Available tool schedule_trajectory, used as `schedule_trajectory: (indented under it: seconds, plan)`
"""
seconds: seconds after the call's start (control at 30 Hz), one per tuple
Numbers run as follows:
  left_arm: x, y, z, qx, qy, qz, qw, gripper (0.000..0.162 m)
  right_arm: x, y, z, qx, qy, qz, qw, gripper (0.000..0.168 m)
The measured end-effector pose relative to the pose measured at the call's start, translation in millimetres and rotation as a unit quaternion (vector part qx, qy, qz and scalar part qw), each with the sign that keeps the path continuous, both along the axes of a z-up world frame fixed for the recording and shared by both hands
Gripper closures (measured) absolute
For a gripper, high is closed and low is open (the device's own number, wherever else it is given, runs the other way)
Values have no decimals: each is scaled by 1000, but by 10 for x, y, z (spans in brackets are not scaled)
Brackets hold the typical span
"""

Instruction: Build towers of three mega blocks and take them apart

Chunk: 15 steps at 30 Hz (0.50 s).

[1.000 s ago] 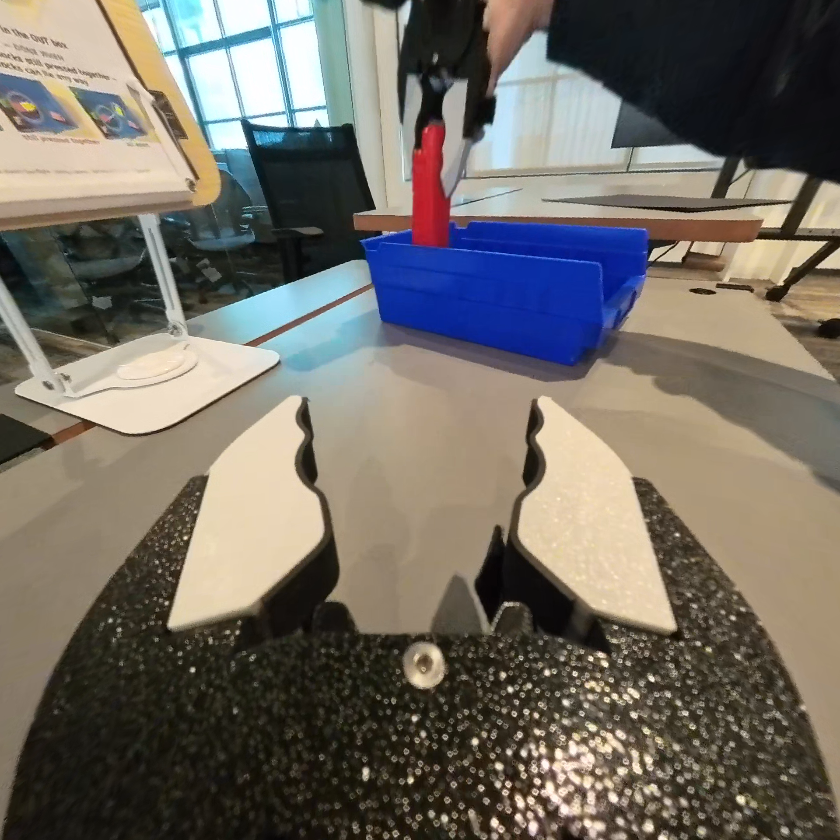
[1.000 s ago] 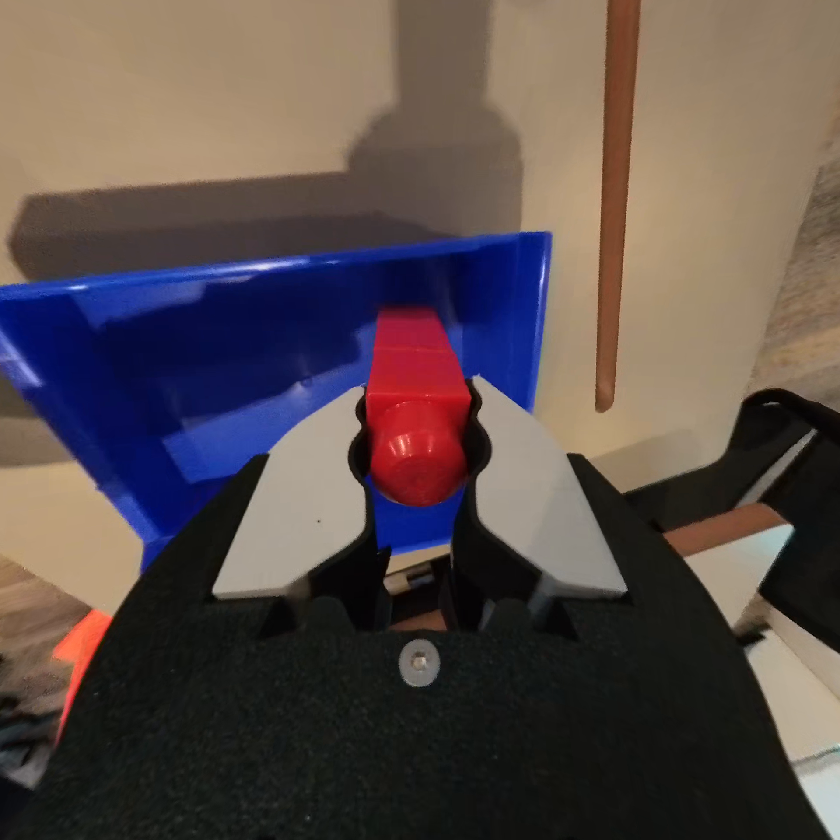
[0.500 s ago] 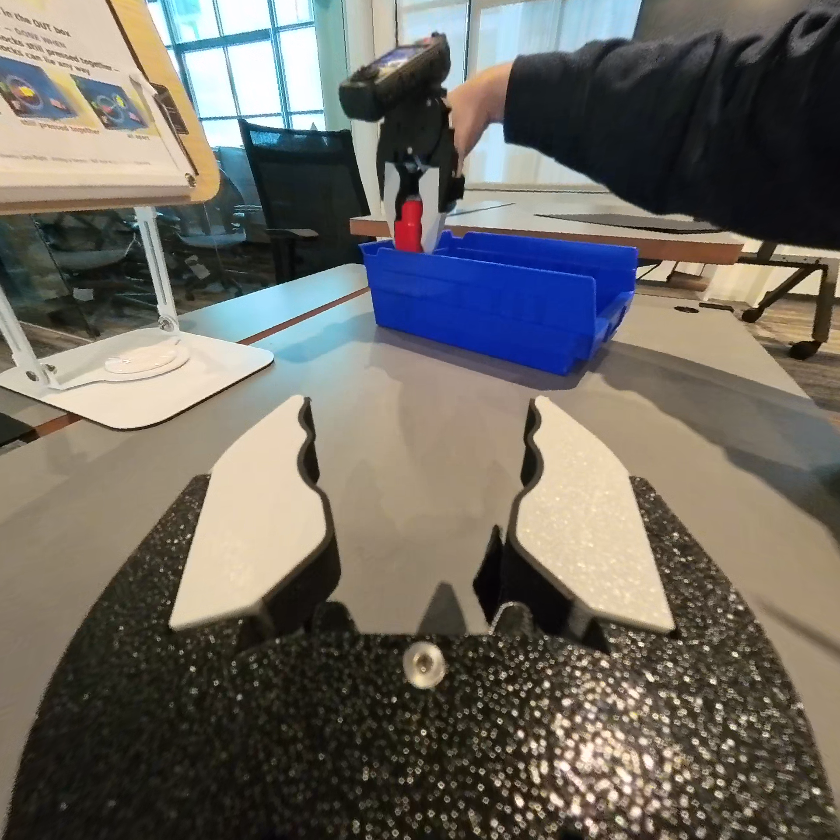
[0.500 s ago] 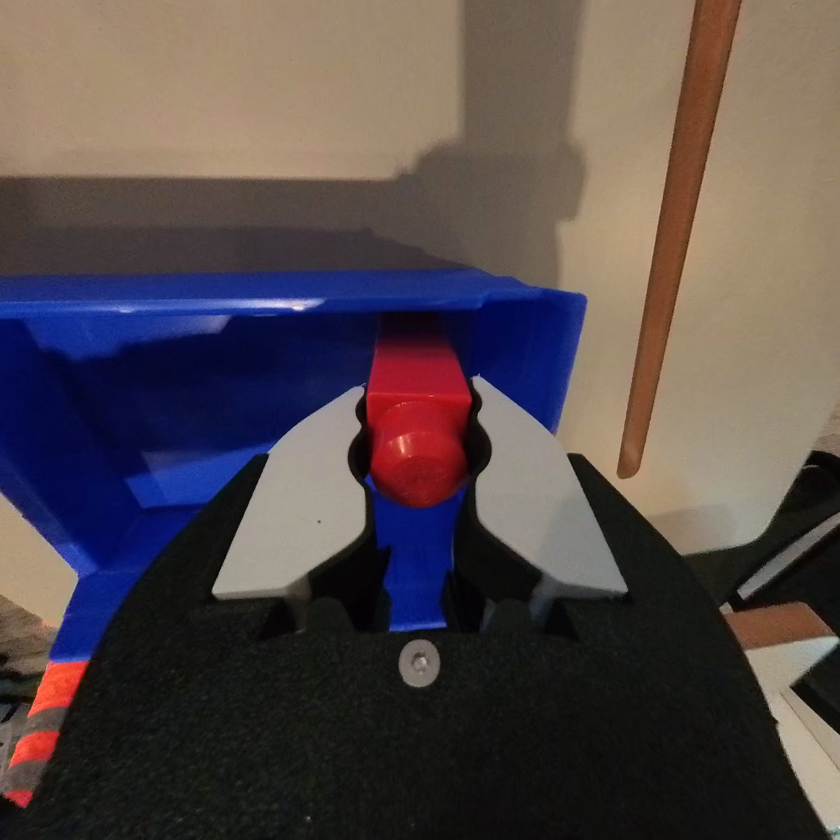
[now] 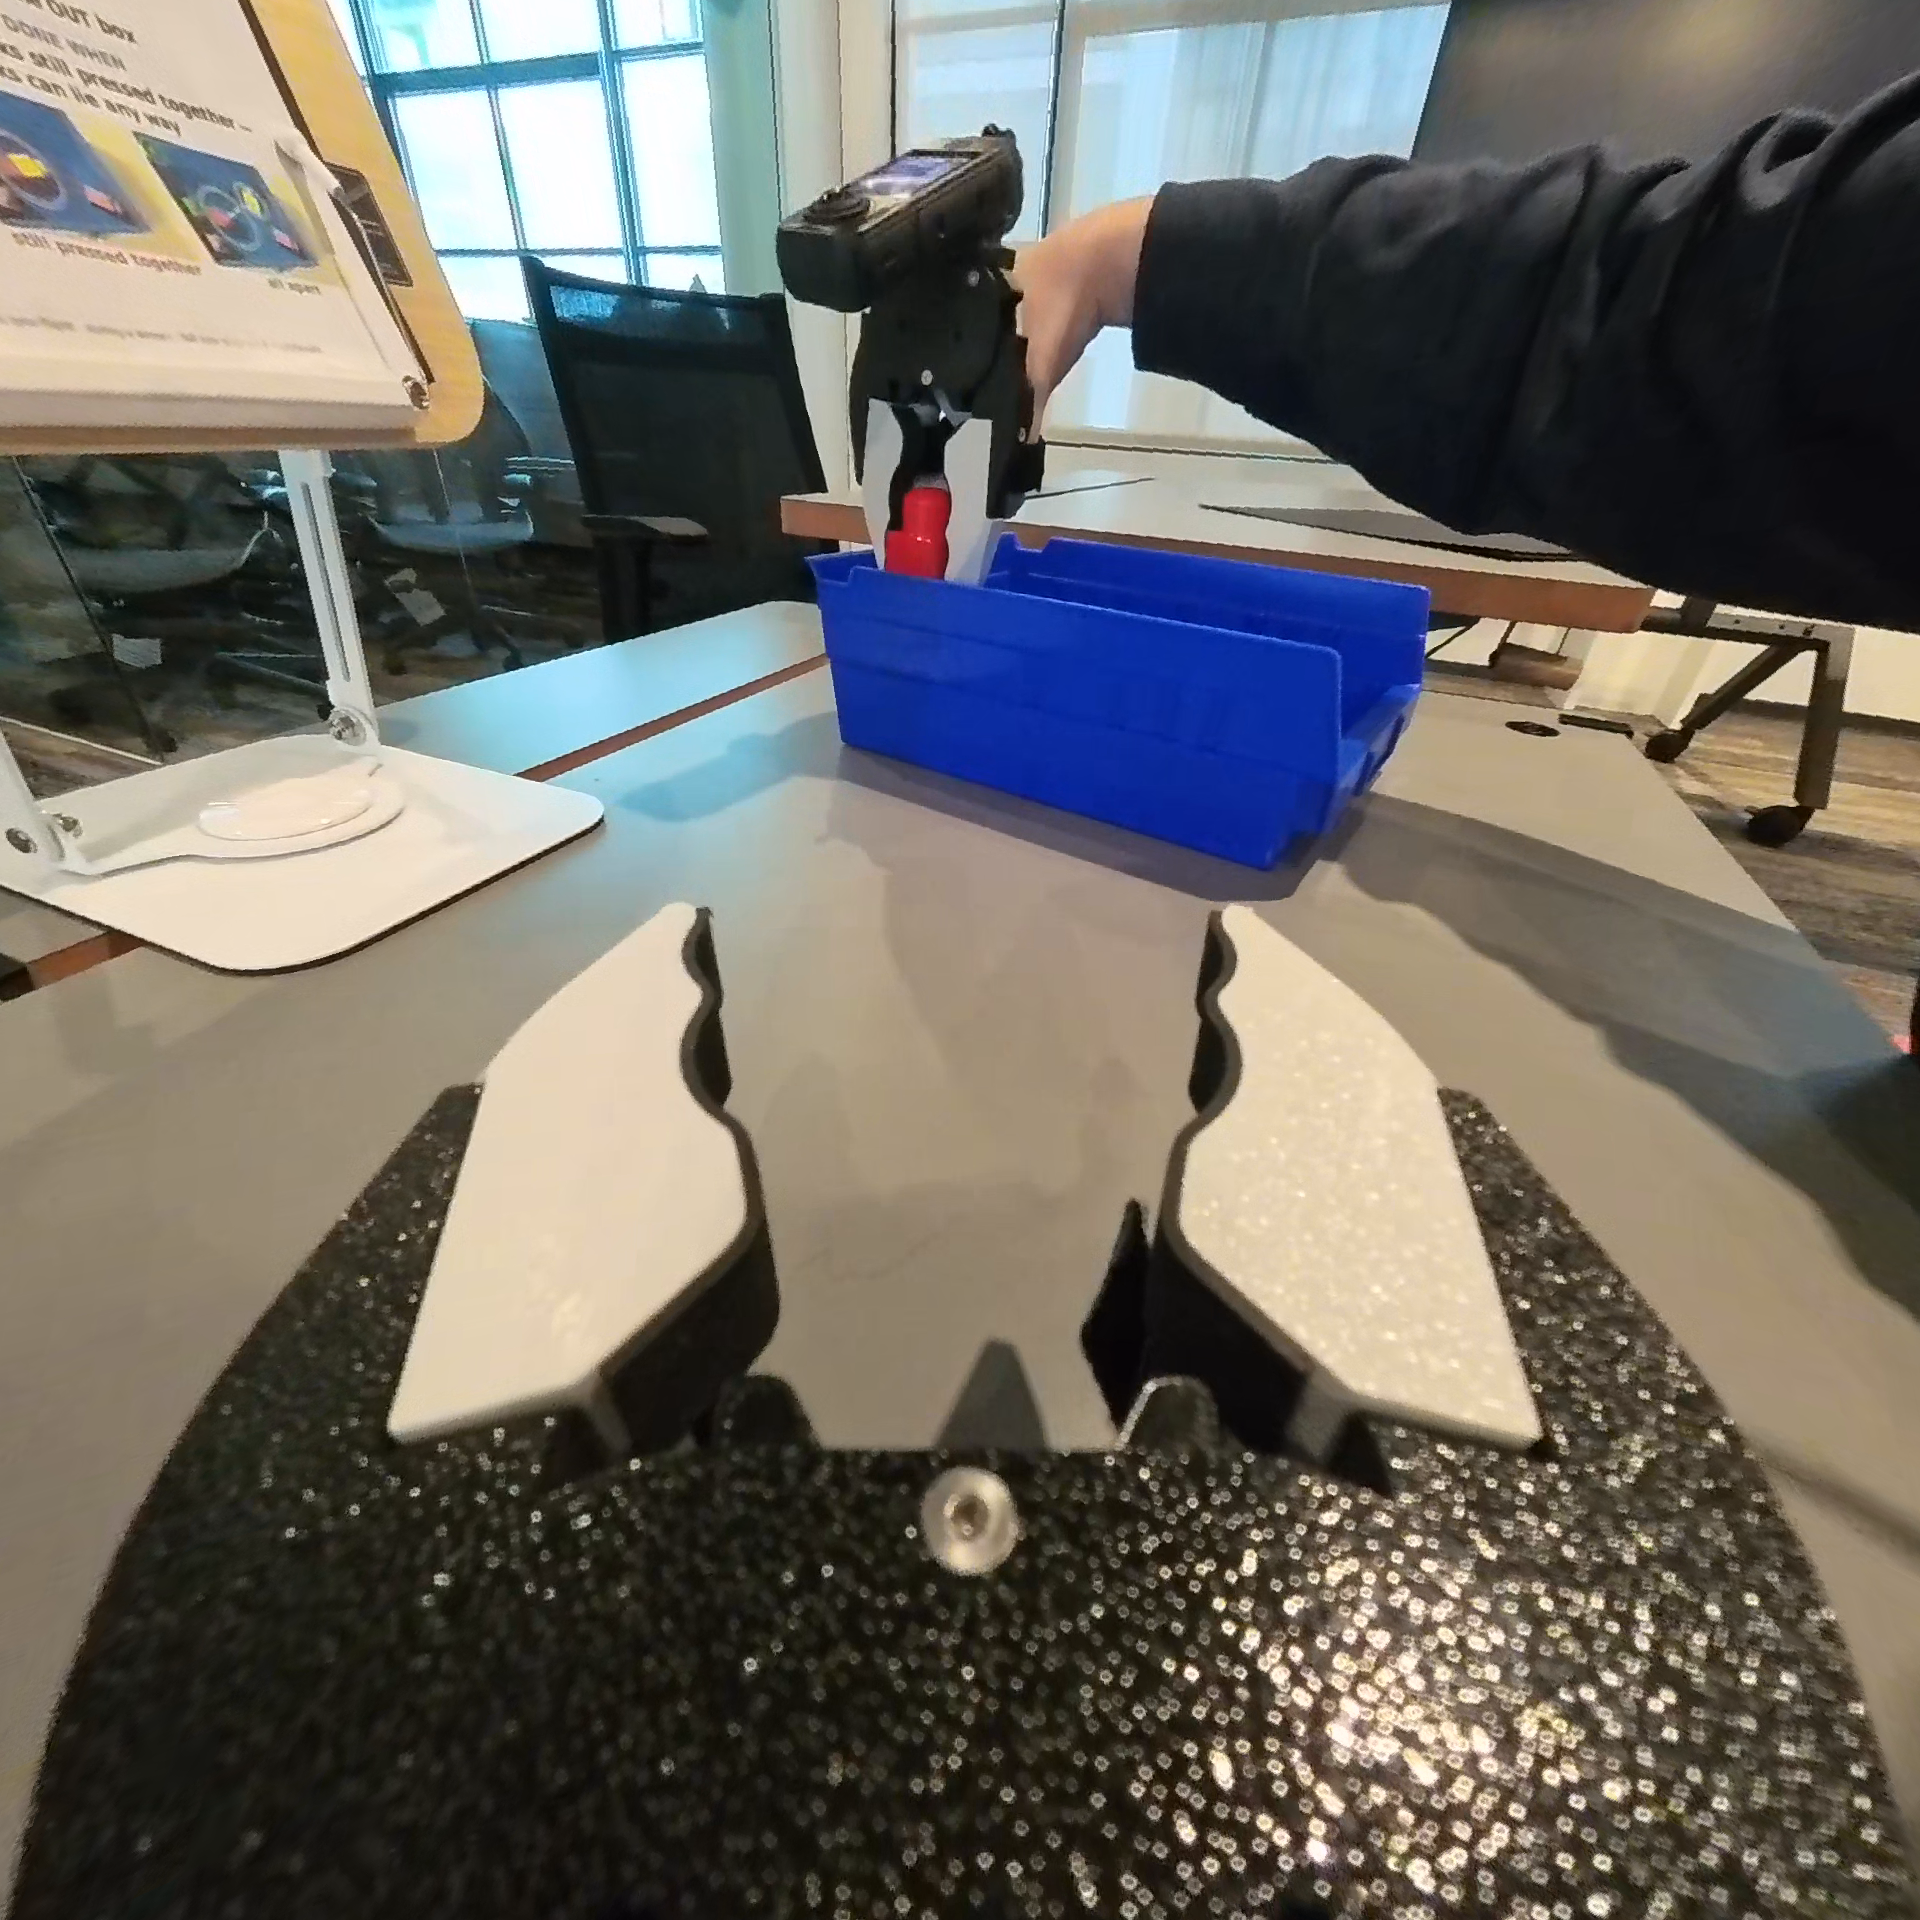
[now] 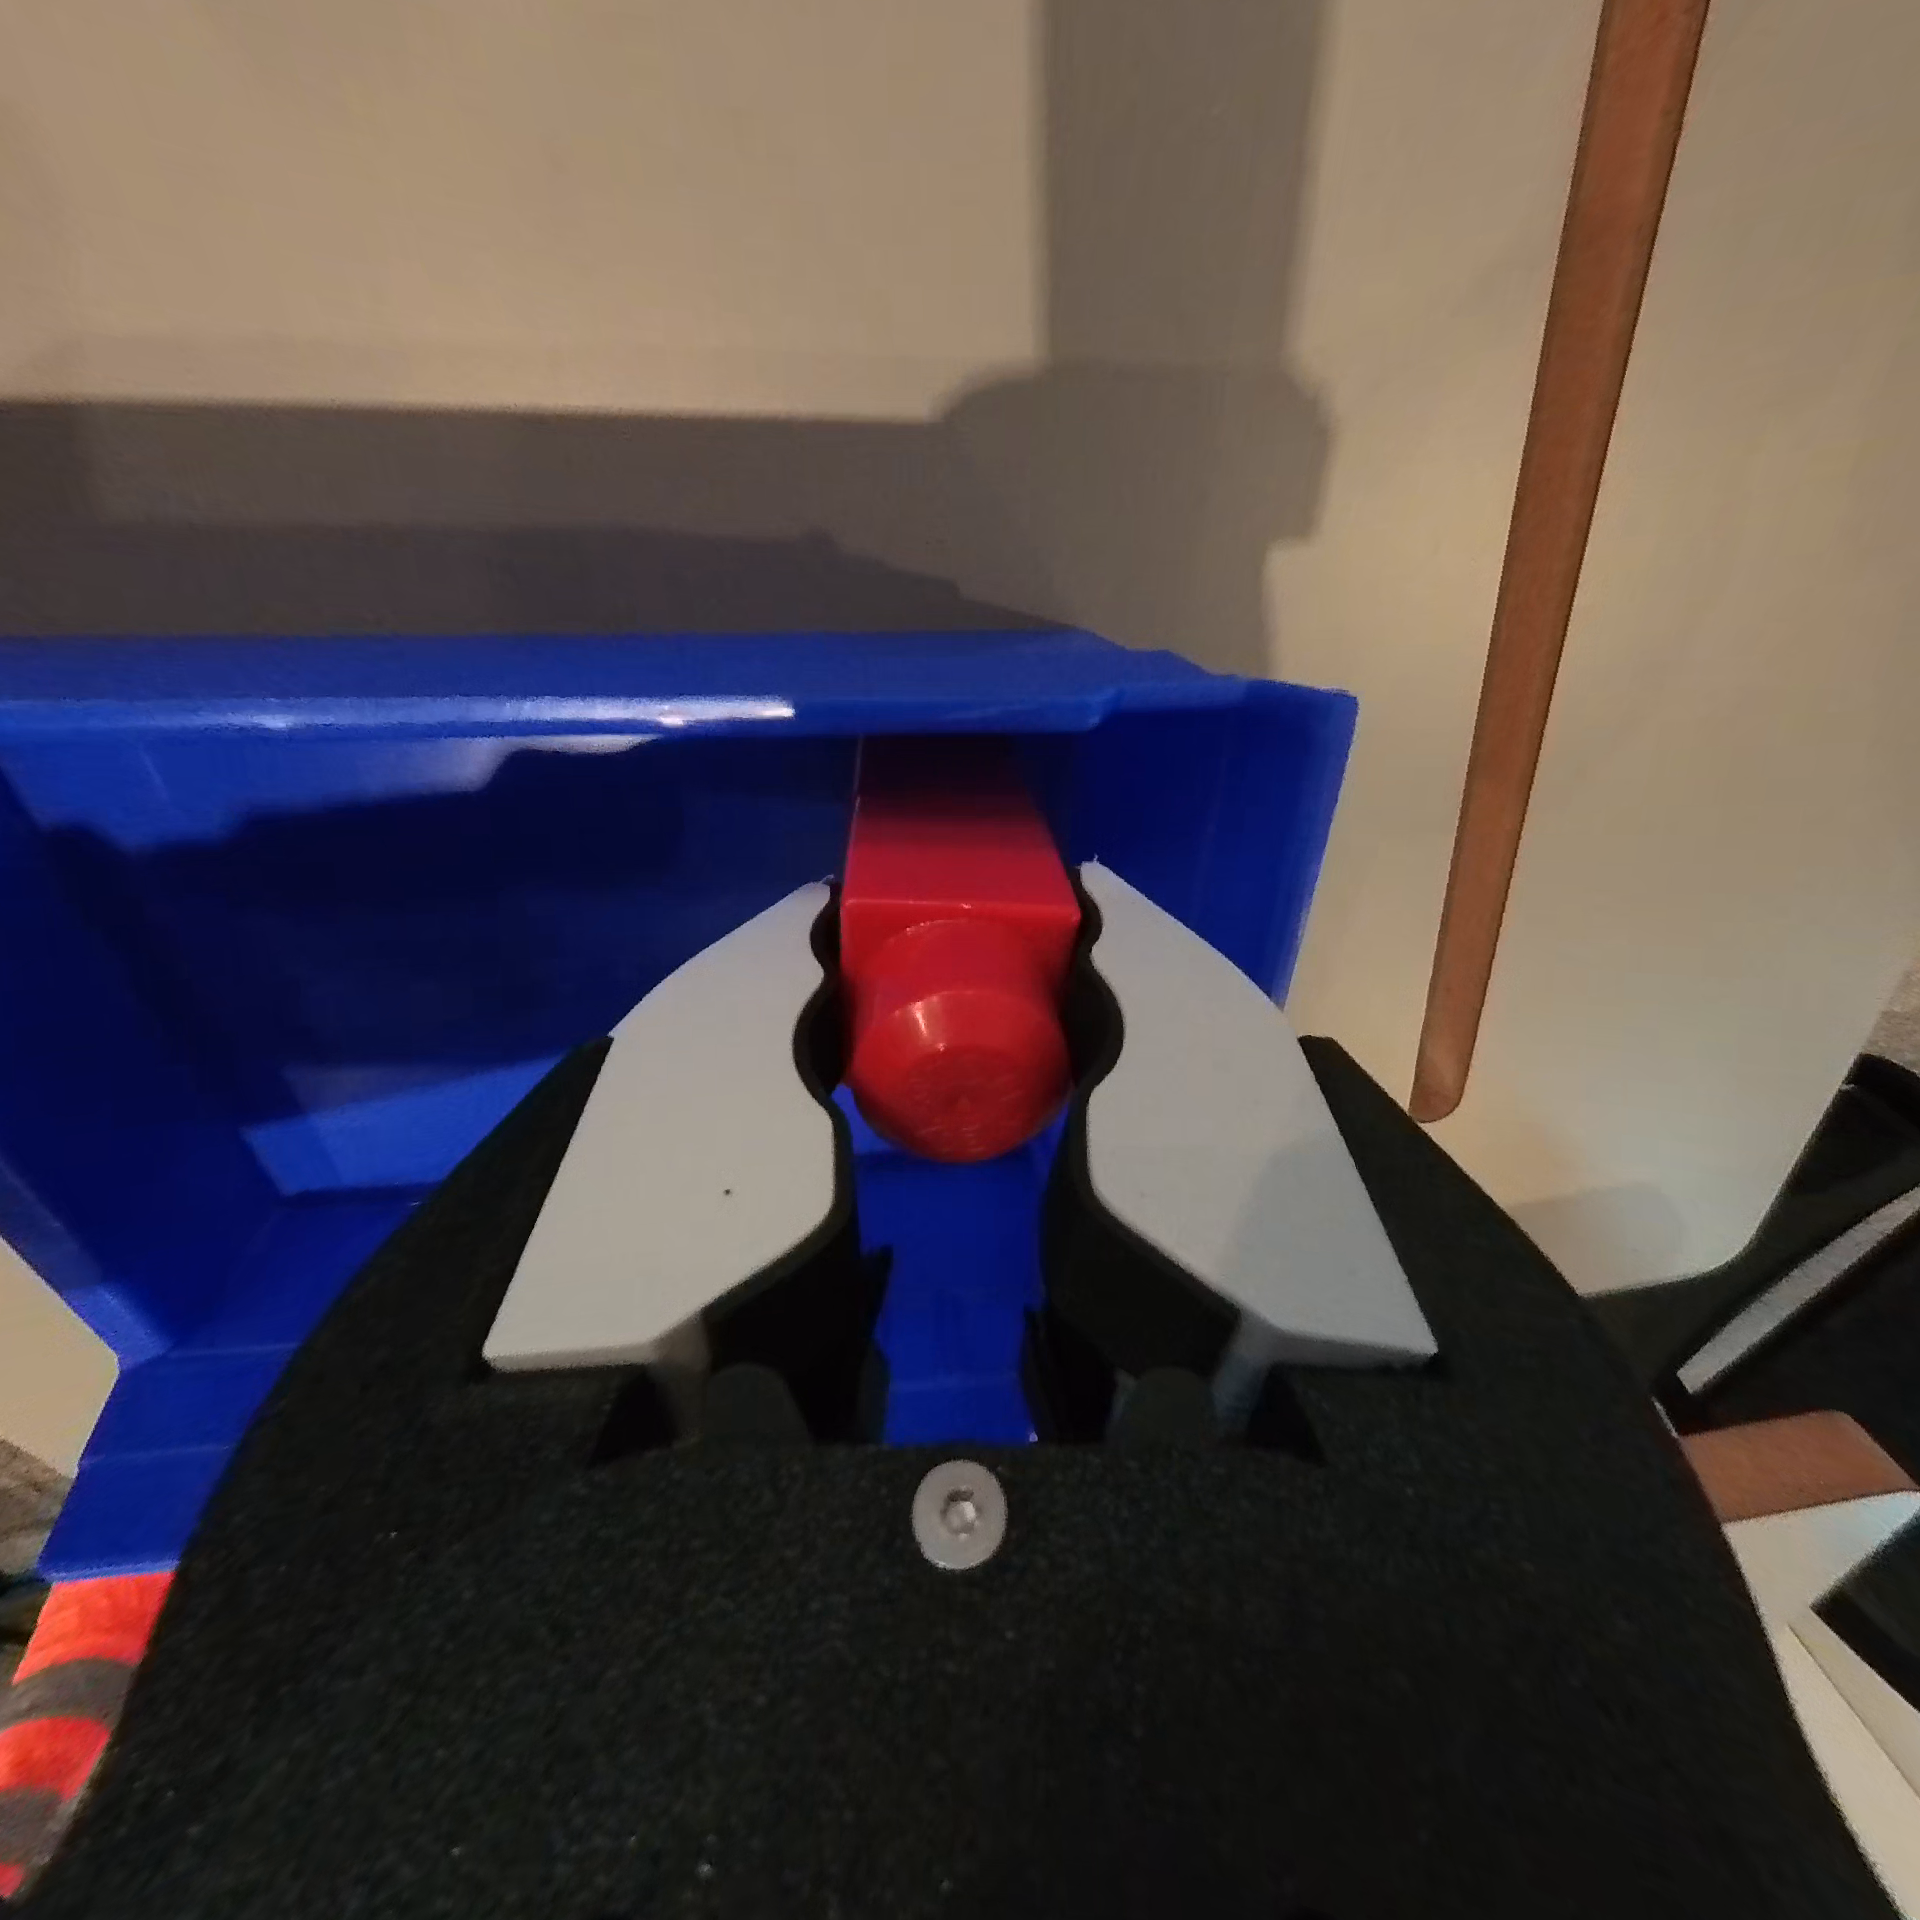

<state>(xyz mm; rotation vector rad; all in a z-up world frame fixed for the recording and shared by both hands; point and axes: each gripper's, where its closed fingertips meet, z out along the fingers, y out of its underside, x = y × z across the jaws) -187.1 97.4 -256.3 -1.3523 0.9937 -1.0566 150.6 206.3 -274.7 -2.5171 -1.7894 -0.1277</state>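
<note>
Holding red block tower point(image 6: 961, 914) inside blue bin point(image 6: 416, 717), our right gripper point(image 6: 958, 935) clamps its top; left gripper point(image 5: 956, 997) gapes wide, empty.

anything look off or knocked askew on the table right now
Nothing stands out. The blue bin sits flat on the grey table, undamaged. The right gripper is shut on the red block stack, held upright in the bin's corner. The left gripper hangs open and empty. Nothing is spilled.
</note>
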Motion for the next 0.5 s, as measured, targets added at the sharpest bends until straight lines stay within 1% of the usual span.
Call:
schedule_trajectory:
  seconds: [0.1, 0.3, 0.5]
  plan:
    - [1, -5, 3, 1, -1, -2, 1000, 76, 7, -5, 4, 0, -2, -2, 1000, 129]
    - [-4, -2, 12, 1, -5, -1, 1000, 77, -15, -7, 98, 4, 1, -6, 1000, 120]
    - [-10, 1, 23, 0, -10, -2, 1000, 78, 2, -8, 313, 24, -8, -12, 1000, 118]
